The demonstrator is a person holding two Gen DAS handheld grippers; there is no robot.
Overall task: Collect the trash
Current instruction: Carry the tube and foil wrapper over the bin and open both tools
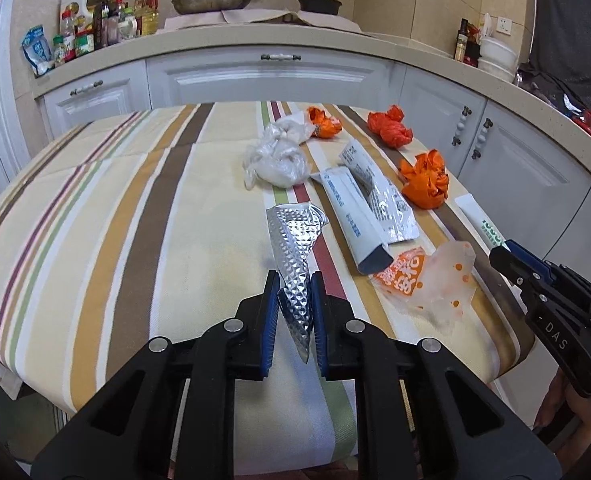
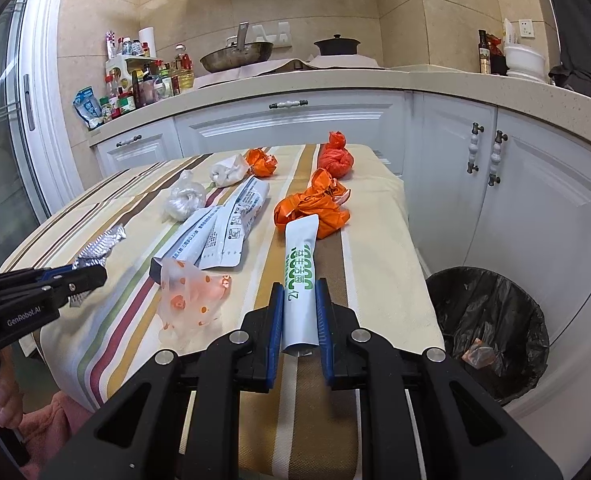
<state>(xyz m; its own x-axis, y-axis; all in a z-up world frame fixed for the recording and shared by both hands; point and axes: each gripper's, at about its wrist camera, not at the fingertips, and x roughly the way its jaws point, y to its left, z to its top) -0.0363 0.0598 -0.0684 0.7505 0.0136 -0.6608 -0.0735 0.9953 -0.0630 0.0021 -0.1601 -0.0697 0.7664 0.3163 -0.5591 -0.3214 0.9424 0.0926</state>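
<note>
kitchen desk (image 1: 95, 208) under striped cloth is carrying scattered trash. left claw (image 1: 294, 308) is pinching the foil wrapper (image 1: 295, 240) by its tail; right claw (image 2: 300, 312) is clamping the white packet (image 2: 301, 264) endwise, probably for dropping into the bin (image 2: 491, 320) sitting just beside the desk.

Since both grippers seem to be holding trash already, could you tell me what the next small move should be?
Probably swing the right gripper, jaws shut on the white packet, right and over the black-lined trash bin beside the table, then release. The left gripper pinches the foil wrapper farther from it.
</note>
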